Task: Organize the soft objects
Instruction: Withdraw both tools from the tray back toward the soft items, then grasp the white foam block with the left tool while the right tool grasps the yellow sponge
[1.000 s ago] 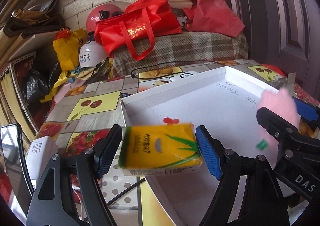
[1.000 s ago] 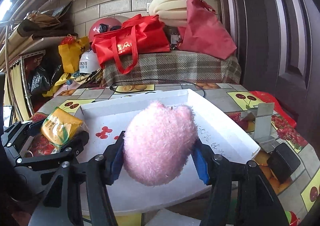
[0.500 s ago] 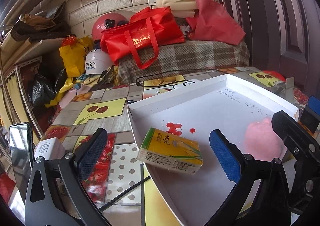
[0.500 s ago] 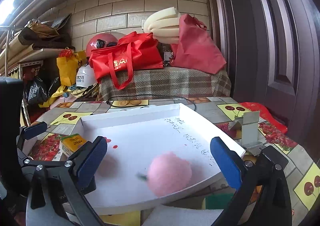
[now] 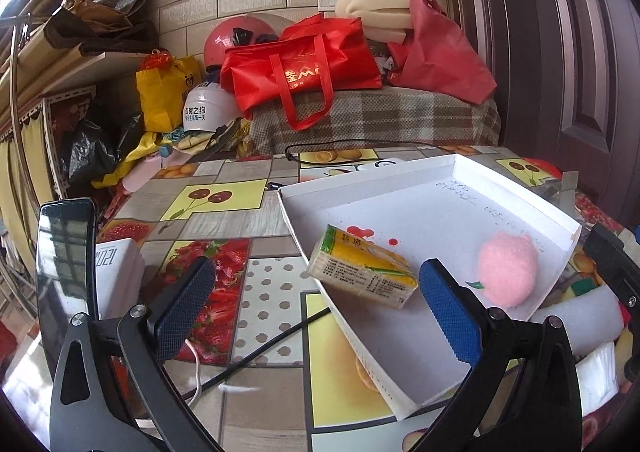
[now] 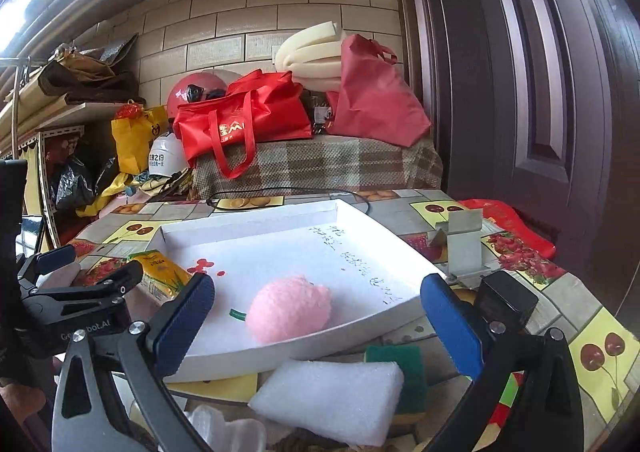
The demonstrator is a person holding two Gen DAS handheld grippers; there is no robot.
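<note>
A yellow tissue pack [image 5: 362, 276] lies tilted on the near left rim of the white tray [image 5: 516, 191]. A pink fluffy peach toy [image 5: 506, 274] rests inside the tray near its right edge. My left gripper [image 5: 316, 312] is open and empty, just short of the pack. In the right wrist view my right gripper [image 6: 316, 322] is open and empty, pulled back from the pink toy [image 6: 290, 308] in the tray [image 6: 320, 211]. The tissue pack [image 6: 160, 274] shows at the tray's left, beside the left gripper's black frame.
A white foam block [image 6: 332, 398] and a green sponge [image 6: 404, 368] lie on the fruit-print tablecloth in front of the tray. A metal bracket [image 6: 460, 248] and a black box [image 6: 504, 302] stand at its right. A cable [image 5: 260, 348] and a white box [image 5: 118, 276] lie left.
Both grippers opened and drew back. The tissue pack dropped onto the tray's left rim and the pink toy dropped into the tray.
</note>
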